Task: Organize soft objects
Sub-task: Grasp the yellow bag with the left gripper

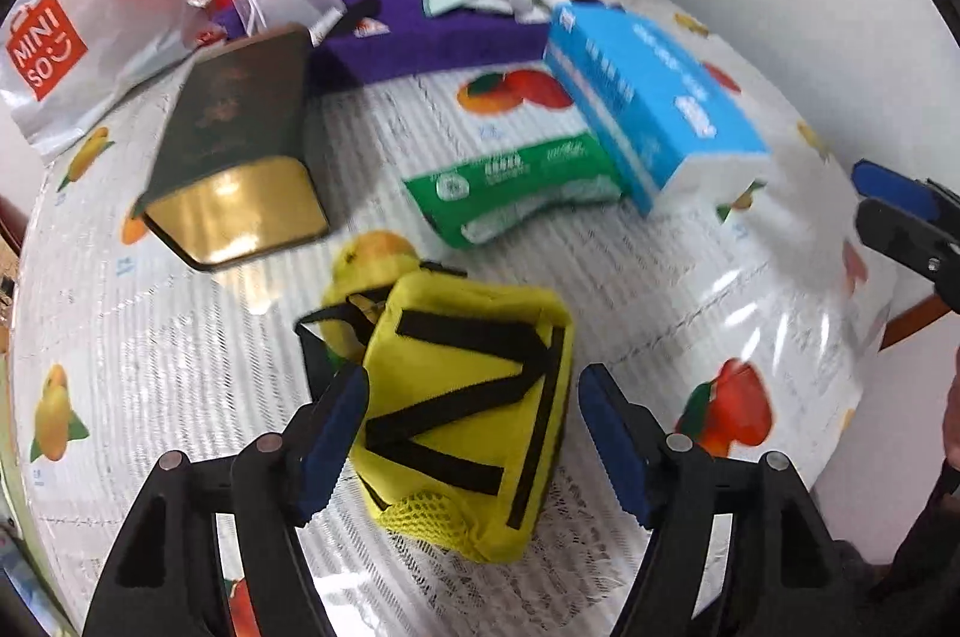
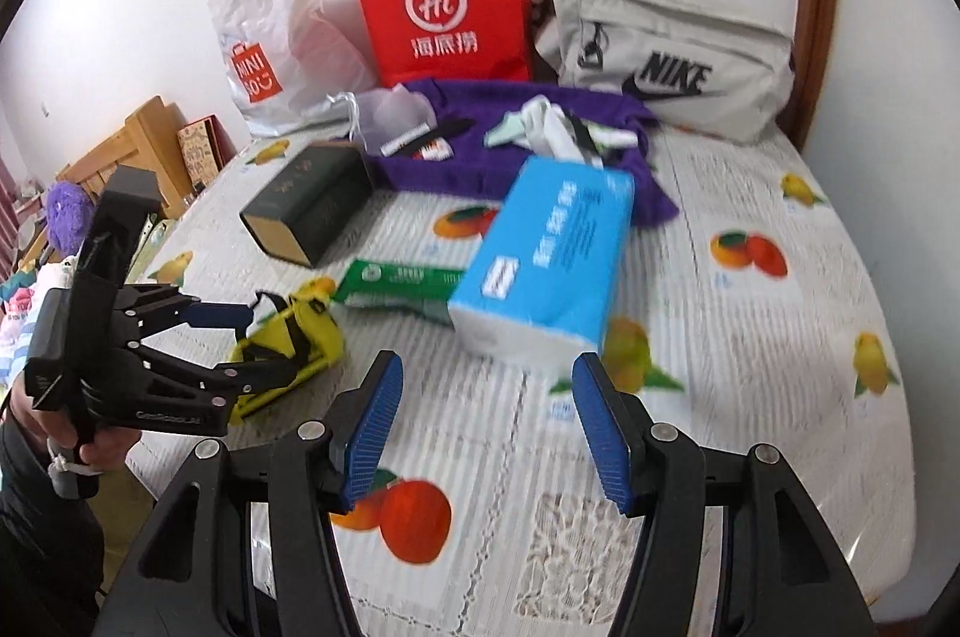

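Jaws of left gripper (image 1: 474, 421) straddle yellow pouch (image 1: 468, 409).

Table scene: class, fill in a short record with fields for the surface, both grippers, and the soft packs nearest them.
surface: fruit-print white tablecloth
left gripper: open, jaws either side of the small yellow fabric bag with black straps
right gripper: open, nothing between the jaws
nearest to right gripper: blue tissue pack, leaning on the green tissue pack
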The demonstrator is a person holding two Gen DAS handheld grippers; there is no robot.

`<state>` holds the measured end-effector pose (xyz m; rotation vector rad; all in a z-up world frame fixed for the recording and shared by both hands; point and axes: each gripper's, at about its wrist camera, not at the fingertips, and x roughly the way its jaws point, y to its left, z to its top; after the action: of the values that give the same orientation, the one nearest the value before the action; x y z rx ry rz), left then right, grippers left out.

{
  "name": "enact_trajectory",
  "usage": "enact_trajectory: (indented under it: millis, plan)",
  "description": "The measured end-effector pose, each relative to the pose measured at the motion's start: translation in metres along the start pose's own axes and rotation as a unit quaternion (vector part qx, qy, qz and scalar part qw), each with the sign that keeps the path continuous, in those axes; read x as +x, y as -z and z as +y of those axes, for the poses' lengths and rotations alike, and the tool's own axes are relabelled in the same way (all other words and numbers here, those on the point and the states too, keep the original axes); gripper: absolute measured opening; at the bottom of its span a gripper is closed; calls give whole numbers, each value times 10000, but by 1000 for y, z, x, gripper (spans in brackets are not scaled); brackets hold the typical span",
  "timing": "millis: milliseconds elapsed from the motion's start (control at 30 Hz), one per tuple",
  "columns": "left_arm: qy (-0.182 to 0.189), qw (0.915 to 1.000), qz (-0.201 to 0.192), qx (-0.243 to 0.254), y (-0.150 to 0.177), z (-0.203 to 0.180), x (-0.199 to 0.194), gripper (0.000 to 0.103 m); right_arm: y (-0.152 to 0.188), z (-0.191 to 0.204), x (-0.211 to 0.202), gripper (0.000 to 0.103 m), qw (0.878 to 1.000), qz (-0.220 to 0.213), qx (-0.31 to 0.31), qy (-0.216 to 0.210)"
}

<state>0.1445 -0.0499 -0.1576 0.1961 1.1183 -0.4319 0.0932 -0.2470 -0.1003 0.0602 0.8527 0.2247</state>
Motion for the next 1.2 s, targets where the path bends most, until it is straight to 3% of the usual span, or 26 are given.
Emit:
enact_trajectory:
  millis: [267, 433, 533, 633, 800, 900, 1200]
  plan:
    - [82, 9991, -409, -58, 5, 6, 9, 76, 16, -2, 17, 59, 9996, 271, 39, -29]
    - [-319, 9990, -293, -49, -1, 12, 21, 85, 14, 2, 27, 59, 9993, 348, -20, -104]
    - [-273, 9991, -337, -36, -3, 15, 20, 87, 11, 6, 33, 59, 9991, 398, -77, -136]
    - [-170, 9992, -364, -83, -3, 19, 17, 85, 10, 10, 38, 59, 9988, 458, -132, -135]
    - [-114, 9988, -437, -183, 0, 29, 10, 71, 6, 16, 47, 59, 9982, 533, -169, -216]
    - [-74, 9979, -477, -430, 5, 42, 3, 69, 0, 27, 48, 59, 9979, 456, -359, -302]
    - [-548, 9901, -495, -1197, 29, 87, -9, 68, -21, 80, 56, 58, 9895, 52, -1405, -342]
